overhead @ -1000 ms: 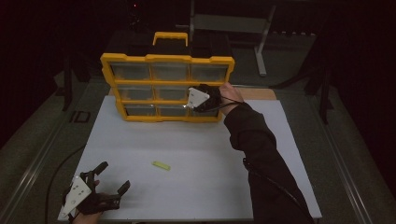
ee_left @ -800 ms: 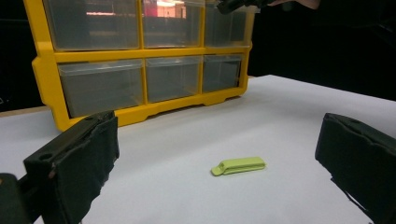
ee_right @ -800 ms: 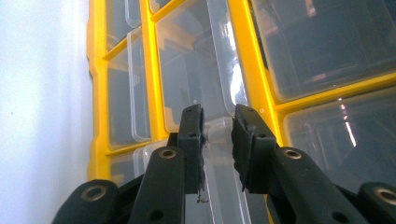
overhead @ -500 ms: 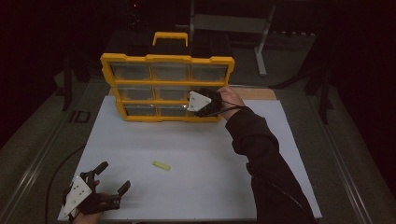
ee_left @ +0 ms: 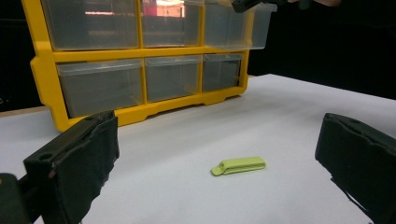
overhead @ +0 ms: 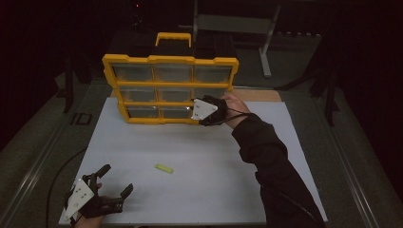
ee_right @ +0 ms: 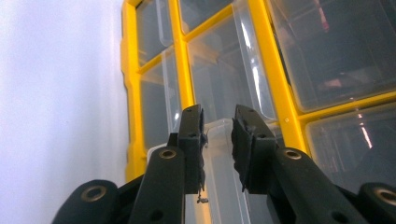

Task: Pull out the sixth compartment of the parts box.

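Observation:
A yellow organiser (overhead: 171,61) with clear drawers stands upright at the back of the white sheet (overhead: 199,156). My right gripper (overhead: 197,115) is at its right side, jaws closed on the front lip of a clear drawer (ee_right: 217,158). In the left gripper view that drawer (ee_left: 238,23) sticks out of the yellow frame (ee_left: 42,70), in the row above the bottom one. A small yellow-green piece (overhead: 164,168) lies flat on the sheet. My left gripper (overhead: 118,178) rests near the front left corner, open, with the yellow-green piece (ee_left: 239,165) ahead of it (ee_left: 219,140).
A metal stand (overhead: 266,28) rises behind the organiser. A small dark square (overhead: 81,118) lies off the sheet's left edge, and grey rails run along both table sides. The person's dark sleeve (overhead: 266,156) crosses the right half of the sheet.
The right gripper has drawn back a little toward the person with the drawer lip in it, so the drawer has slid out slightly. The left gripper has stayed put.

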`<state>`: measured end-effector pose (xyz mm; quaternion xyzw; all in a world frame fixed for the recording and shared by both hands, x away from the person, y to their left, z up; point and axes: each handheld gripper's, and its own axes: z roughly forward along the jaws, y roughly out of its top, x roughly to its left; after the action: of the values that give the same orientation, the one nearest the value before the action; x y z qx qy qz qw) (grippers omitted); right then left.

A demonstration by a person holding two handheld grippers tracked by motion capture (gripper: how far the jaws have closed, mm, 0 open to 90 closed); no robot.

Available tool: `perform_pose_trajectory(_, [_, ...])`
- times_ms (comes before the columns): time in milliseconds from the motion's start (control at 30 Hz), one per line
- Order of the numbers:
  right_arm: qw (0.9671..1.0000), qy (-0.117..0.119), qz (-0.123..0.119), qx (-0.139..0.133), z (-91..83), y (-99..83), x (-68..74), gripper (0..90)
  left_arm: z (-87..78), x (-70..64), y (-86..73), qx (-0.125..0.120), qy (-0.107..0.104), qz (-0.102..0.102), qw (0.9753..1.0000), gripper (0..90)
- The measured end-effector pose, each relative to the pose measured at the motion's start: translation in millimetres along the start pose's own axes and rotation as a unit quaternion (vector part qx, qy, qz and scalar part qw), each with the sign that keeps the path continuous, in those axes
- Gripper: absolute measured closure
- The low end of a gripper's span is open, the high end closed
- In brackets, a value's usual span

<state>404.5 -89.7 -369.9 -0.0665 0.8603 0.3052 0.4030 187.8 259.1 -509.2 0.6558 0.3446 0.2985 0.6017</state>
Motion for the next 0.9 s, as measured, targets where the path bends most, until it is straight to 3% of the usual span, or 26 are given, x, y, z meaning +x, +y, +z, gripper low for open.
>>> perform_pose_trajectory(133, [0.9997, 0.01, 0.018, -0.013, -5.1, 1.8, 2.0, 74.1, 0.2, 0.1, -0.1, 0.0, 0.0, 0.001, 1.0, 0.3])
perform_pose_trajectory(400, [0.9997, 0.013, 0.015, -0.012, -9.5, 2.1, 6.5, 74.1, 0.1, -0.4, 0.0, 0.001, 0.001, 0.002, 1.0, 0.3])
perform_pose_trajectory(467, [0.9993, 0.017, 0.025, -0.022, -11.9, 3.7, 7.1, 74.1, 0.3, -0.4, -0.1, 0.002, 0.0, 0.003, 1.0, 0.3])
perform_pose_trajectory(800, [0.9994, 0.012, 0.012, -0.031, -13.1, -0.2, 14.0, 74.0, 0.3, -1.1, 0.0, 0.002, -0.001, 0.004, 1.0, 0.3])
perform_pose_trajectory(900, [0.9993, 0.007, -0.01, -0.035, -12.9, -1.6, 15.1, 73.8, 0.1, -1.2, 0.2, 0.002, -0.001, 0.004, 1.0, 0.3])
